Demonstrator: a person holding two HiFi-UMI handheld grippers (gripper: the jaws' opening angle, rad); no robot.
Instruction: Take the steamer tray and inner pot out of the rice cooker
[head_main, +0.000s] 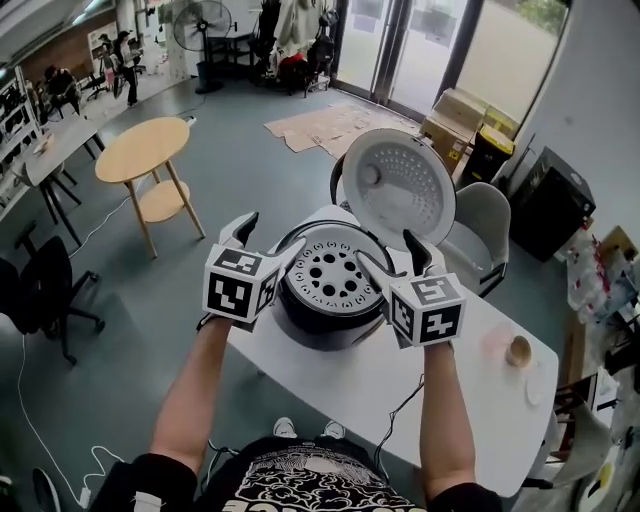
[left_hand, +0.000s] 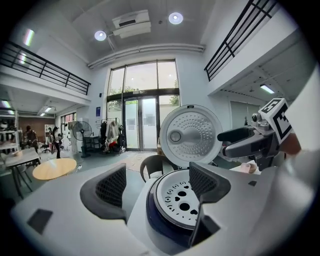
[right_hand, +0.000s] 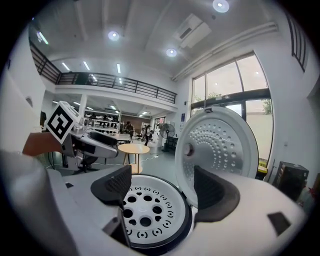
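A dark rice cooker (head_main: 325, 318) stands on the white table (head_main: 470, 390) with its round lid (head_main: 400, 188) swung up and back. A white perforated steamer tray (head_main: 331, 272) lies in its mouth; the inner pot beneath is hidden. My left gripper (head_main: 266, 243) hovers at the cooker's left rim, jaws open and empty. My right gripper (head_main: 392, 254) hovers at the right rim, also open and empty. The left gripper view shows the steamer tray (left_hand: 181, 198) past the right fingertip (left_hand: 206, 181). The right gripper view shows the steamer tray (right_hand: 145, 210) below and between its pads (right_hand: 114, 184).
A small cup (head_main: 518, 350) and a round lid or coaster (head_main: 536, 385) sit at the table's right end. A grey chair (head_main: 482, 238) stands behind the cooker. A round wooden table (head_main: 143, 150) stands at the left, a black office chair (head_main: 45, 290) nearer. Cardboard boxes (head_main: 452, 118) line the back.
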